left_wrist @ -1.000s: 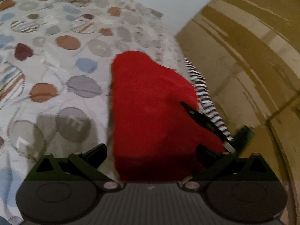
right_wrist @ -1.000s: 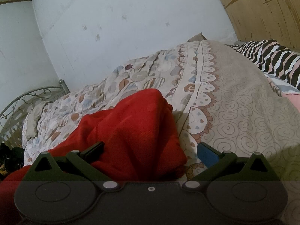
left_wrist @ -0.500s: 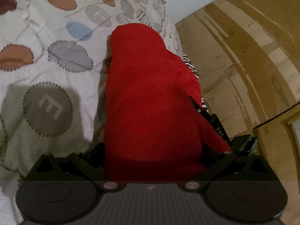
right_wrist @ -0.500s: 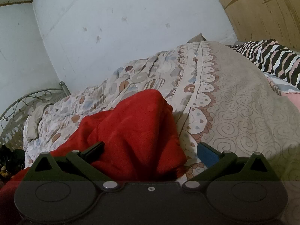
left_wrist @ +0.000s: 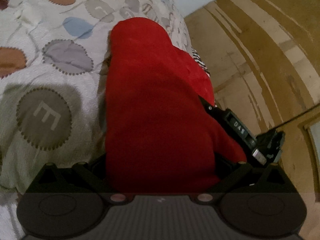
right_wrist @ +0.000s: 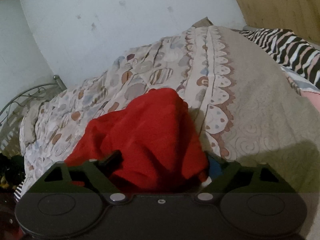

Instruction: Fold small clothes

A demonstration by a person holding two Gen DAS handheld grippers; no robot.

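Right gripper (right_wrist: 160, 166) jaws just closed in around the red garment (right_wrist: 148, 140), bunched between them. Left gripper (left_wrist: 160, 160) moved closer; its jaws, hidden by cloth, can't tell. Only the right view shows the zebra-striped blanket (right_wrist: 284, 46).

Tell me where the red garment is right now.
The red garment lies bunched on the patterned quilt, centre of both wrist views, between each set of tongs; the zebra-striped fabric lies beyond it to the right.

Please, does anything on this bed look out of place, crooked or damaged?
Yes. The red garment is not spread flat. It lies bunched into a creased hump on the patterned quilt, which looks odd for a piece that is to be folded. Nothing looks spilled or torn.
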